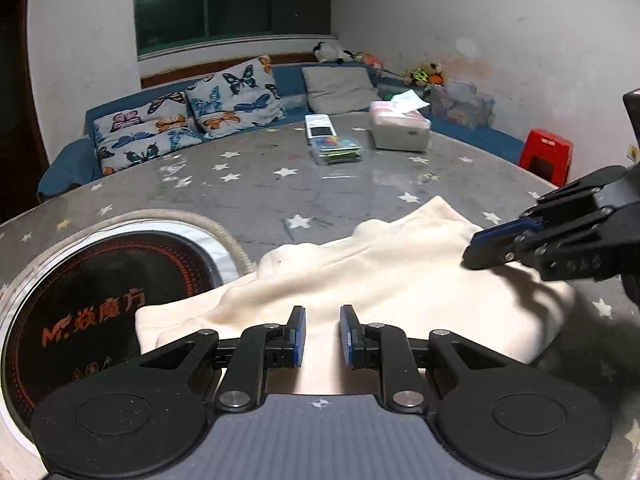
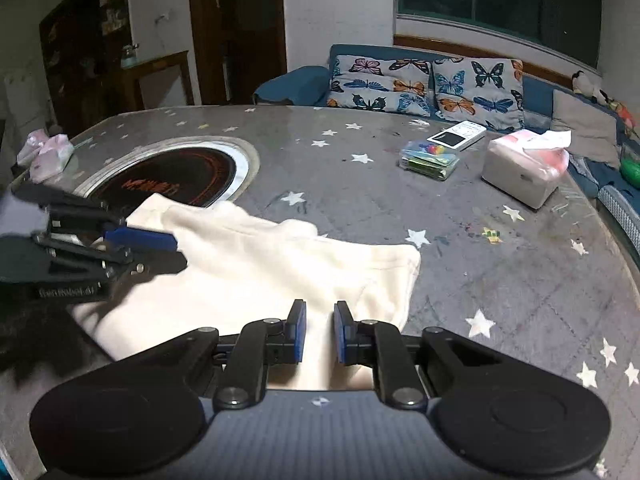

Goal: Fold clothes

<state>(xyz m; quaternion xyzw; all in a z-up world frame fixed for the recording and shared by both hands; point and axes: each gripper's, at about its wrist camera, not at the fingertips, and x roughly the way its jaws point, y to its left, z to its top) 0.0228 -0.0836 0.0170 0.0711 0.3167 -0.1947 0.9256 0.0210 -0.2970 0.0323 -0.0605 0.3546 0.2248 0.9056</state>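
A cream garment (image 1: 380,280) lies folded in a thick bundle on the grey star-patterned table (image 1: 280,184). My left gripper (image 1: 322,312) hovers over its near left part, jaws a narrow gap apart, with the cloth showing below the gap and nothing pinched. The right gripper (image 1: 470,250) reaches in from the right over the bundle's far right corner. In the right wrist view the garment (image 2: 280,264) spreads ahead. There my right gripper (image 2: 320,306) stands slightly open over its near edge, and the left gripper (image 2: 176,250) sits at the cloth's left side, jaws a little apart.
A round black induction hob (image 1: 100,288) is set in the table, left of the cloth. Farther back lie a clear plastic box (image 1: 338,150), a white remote (image 1: 318,128) and a tissue box (image 1: 400,130). Pink packets (image 2: 48,154) sit at the far left. A sofa with butterfly cushions (image 1: 224,100) runs behind.
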